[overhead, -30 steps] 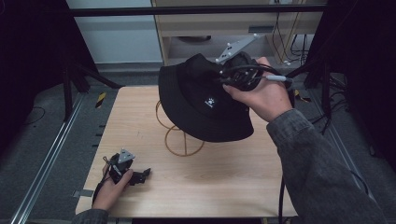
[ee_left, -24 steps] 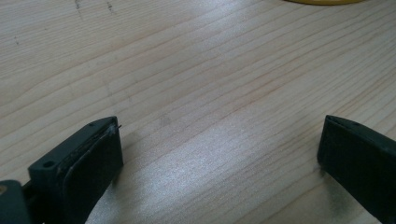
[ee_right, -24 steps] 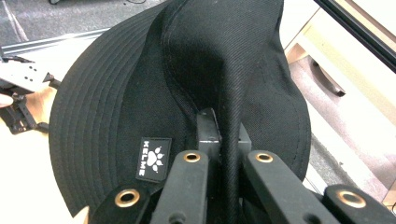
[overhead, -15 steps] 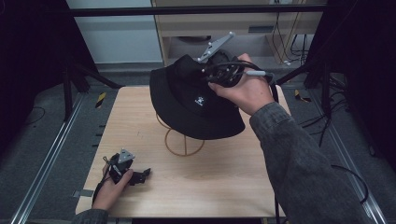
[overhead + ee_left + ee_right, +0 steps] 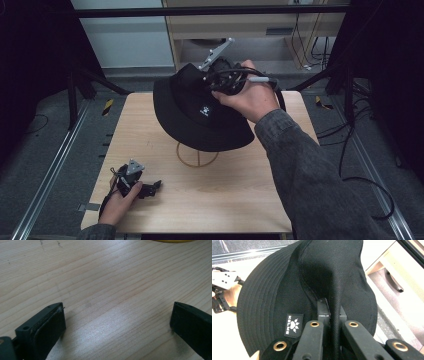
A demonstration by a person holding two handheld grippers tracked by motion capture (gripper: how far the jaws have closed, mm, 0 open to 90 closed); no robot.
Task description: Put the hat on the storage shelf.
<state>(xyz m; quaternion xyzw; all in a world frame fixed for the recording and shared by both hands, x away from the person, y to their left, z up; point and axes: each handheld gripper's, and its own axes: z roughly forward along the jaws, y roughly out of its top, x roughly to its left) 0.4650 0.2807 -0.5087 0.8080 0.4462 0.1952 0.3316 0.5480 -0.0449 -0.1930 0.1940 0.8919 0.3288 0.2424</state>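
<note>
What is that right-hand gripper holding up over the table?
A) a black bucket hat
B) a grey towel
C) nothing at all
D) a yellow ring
A: the right gripper has its jaws pinched shut on a fold of the black bucket hat, which hangs above the table.

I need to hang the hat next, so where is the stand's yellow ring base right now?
In the high view, the yellow ring base lies mid-table, just below the black hat's brim.

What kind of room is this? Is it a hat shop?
Probably not a shop; it looks like a lab or workshop set up for recording. A plain wooden table stands inside dark metal framing, loose cables trail over the grey floor, and a person holds a black hat with a gripper.
</note>
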